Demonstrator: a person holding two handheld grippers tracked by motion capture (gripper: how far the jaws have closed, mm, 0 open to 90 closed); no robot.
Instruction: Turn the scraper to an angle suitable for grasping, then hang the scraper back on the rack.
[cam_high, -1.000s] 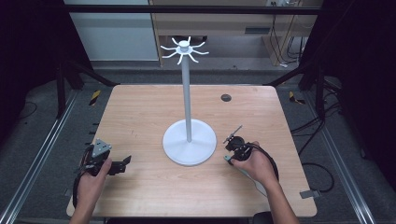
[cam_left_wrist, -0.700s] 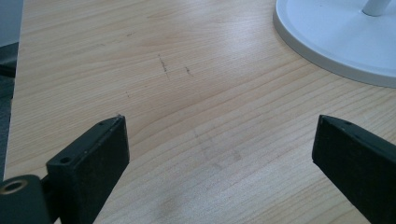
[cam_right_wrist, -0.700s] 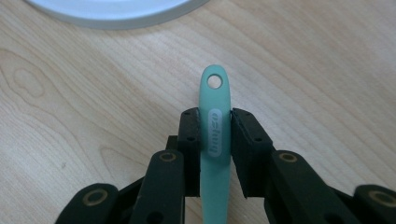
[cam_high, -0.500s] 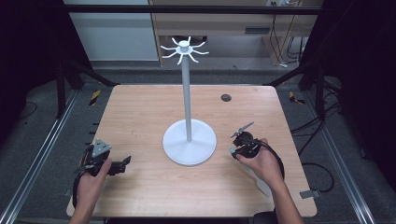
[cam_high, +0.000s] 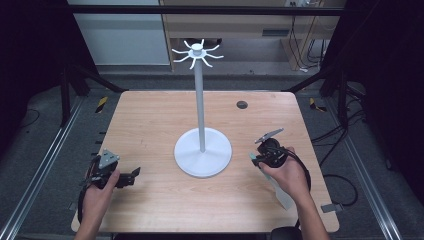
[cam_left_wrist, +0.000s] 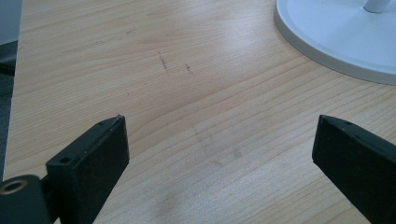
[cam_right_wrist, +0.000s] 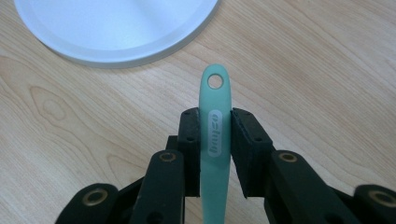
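Since the right gripper (cam_right_wrist: 215, 140) clamps the mint spatula (cam_right_wrist: 215, 135) mid-handle, it looks light, stiff, slick; grip below the hang hole. Left gripper (cam_left_wrist: 219, 154) gapes wide, empty.

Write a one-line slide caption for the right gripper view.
Right gripper clamps a mint-green handle, hanging hole forward, near the white stand base.
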